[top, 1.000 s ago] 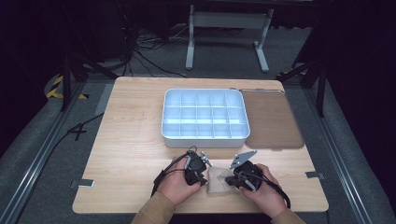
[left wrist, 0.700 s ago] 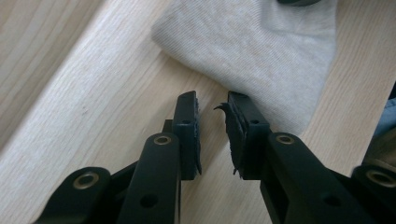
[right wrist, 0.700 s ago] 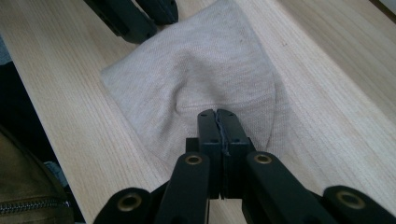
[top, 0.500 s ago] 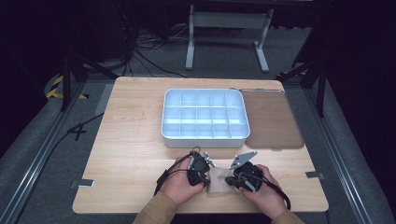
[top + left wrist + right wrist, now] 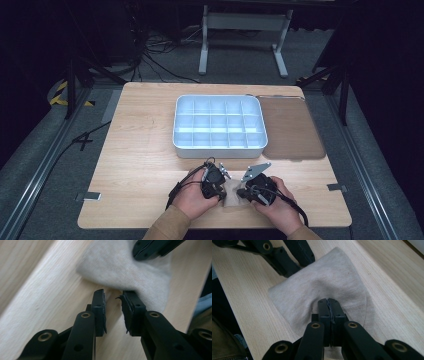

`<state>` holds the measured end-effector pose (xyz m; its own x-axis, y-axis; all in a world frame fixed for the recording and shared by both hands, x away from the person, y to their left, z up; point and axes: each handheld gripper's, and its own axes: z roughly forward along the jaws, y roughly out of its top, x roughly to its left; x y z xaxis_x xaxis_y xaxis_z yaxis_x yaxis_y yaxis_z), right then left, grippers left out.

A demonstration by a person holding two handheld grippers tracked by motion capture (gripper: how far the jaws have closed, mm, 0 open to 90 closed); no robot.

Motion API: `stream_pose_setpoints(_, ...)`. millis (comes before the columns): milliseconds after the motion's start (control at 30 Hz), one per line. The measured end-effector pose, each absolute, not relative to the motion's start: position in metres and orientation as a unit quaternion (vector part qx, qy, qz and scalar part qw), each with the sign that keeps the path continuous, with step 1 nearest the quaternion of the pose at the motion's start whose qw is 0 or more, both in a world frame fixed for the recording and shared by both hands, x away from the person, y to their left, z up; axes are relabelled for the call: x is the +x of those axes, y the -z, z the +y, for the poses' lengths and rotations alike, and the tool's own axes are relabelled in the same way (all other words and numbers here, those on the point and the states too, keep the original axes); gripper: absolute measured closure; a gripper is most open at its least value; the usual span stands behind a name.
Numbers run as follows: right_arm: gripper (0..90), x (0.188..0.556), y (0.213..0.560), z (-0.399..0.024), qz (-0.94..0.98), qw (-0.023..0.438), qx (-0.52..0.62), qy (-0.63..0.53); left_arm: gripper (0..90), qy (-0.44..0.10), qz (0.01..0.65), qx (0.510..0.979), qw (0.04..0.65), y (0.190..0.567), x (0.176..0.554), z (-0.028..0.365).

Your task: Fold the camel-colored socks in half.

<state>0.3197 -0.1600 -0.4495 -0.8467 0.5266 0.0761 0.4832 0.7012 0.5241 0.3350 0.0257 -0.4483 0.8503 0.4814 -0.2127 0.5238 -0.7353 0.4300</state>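
A small pale grey cloth (image 5: 230, 196) lies on the wooden table (image 5: 145, 165) near its front edge, between both hands. In the right gripper view the cloth (image 5: 329, 280) puckers up into my right gripper (image 5: 328, 300), whose jaws are shut together on a pinch of it. My left gripper (image 5: 113, 293) has its jaws a small gap apart at the cloth's (image 5: 125, 270) near edge; bare wood shows between them, and one tip touches the fabric's hem. In the high view the left gripper (image 5: 223, 191) and right gripper (image 5: 239, 192) point at each other across the cloth.
A white tray (image 5: 218, 149) with several small compartments stands at the table's middle, behind the hands. A brown mat (image 5: 290, 127) lies to its right. Cables trail from both grippers. The person's sleeves come in at the front edge.
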Motion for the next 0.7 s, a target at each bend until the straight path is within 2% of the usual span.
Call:
stream_pose_setpoints(267,90.0,0.319,0.451,-0.160,0.919,0.028,0.273,-0.284,70.3,0.035,0.247,0.927,0.281,0.444,0.332,0.022)
stream_pose_setpoints(400,90.0,0.317,0.451,-0.157,0.918,0.033,0.274,-0.285,71.4,0.014,0.231,0.933,0.275,0.441,0.329,0.019)
stream_pose_setpoints(700,90.0,0.316,0.449,-0.159,0.915,0.028,0.268,-0.299,71.3,0.019,0.227,0.934,0.274,0.437,0.328,0.022)
